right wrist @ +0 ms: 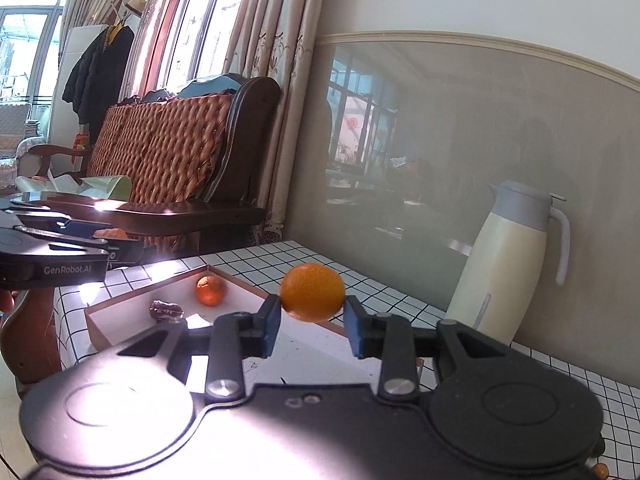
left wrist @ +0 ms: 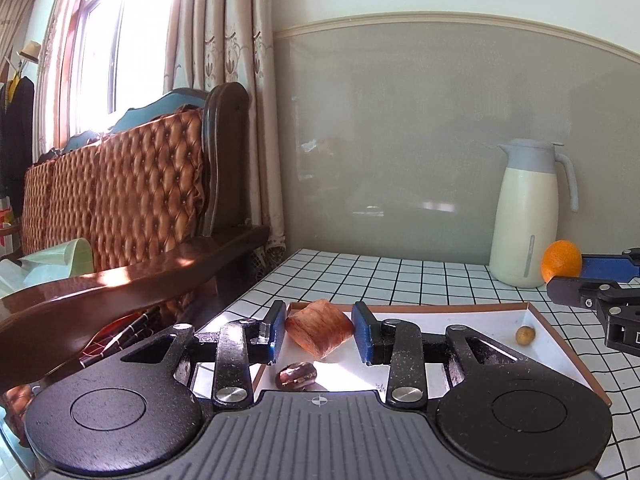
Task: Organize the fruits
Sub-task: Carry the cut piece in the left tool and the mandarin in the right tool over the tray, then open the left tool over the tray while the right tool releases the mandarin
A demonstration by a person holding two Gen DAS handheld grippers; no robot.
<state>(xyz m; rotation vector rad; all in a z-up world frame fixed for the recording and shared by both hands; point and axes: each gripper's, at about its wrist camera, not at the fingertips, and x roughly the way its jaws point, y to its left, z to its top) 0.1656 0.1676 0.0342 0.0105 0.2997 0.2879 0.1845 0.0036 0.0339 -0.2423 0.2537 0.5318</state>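
My left gripper (left wrist: 320,330) is shut on a reddish-orange, ridged fruit (left wrist: 320,327) and holds it above the near left part of a white tray with a brown rim (left wrist: 480,305). In the tray lie a dark brown wrinkled fruit (left wrist: 297,374) and a small yellow-green round fruit (left wrist: 525,335). The right wrist view also shows a mandarin (right wrist: 211,290) in the tray's far corner. My right gripper (right wrist: 313,309) is shut on a smooth orange (right wrist: 313,292) above the tray's far right side. That orange (left wrist: 561,262) shows at the right edge of the left wrist view.
A cream thermos jug with a grey lid and handle (left wrist: 524,216) stands on the white grid-pattern tablecloth (left wrist: 360,276) behind the tray, against the grey wall. A wooden sofa with a brown quilted cushion (left wrist: 132,184) is close to the table's left edge.
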